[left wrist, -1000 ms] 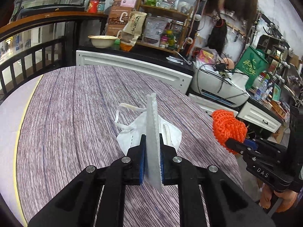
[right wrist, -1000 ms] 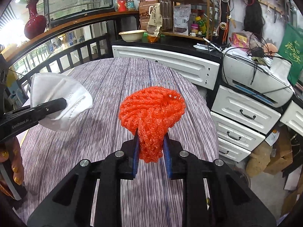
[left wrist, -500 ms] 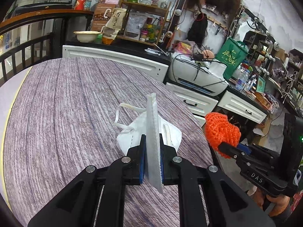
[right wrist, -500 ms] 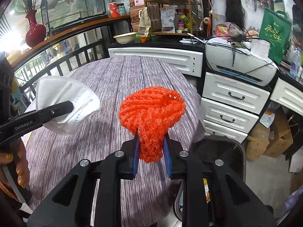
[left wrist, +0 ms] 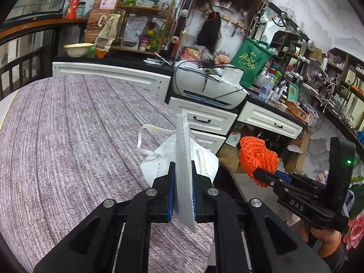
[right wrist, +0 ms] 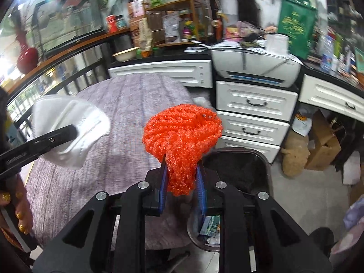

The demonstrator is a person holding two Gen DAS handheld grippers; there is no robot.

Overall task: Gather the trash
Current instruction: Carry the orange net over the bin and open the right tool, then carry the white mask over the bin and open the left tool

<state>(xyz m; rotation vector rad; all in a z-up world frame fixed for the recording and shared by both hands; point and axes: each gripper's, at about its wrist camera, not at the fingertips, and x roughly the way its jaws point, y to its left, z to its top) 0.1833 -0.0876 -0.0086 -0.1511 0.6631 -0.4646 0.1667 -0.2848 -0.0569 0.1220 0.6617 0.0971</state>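
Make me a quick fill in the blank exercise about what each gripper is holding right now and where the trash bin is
1. The left gripper is shut on a white ____.
2. The net in the right gripper is coloured ____.
3. The bin stands on the floor beside the ____, below the right gripper.
4. The drawers behind the bin are ____ in colour.

Missing words: mask; orange; table; white

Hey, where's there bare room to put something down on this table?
The purple table is bare from the railing side to the white drawers. It is crowded behind: printer and shelf clutter. The bin sits beside the table's edge.
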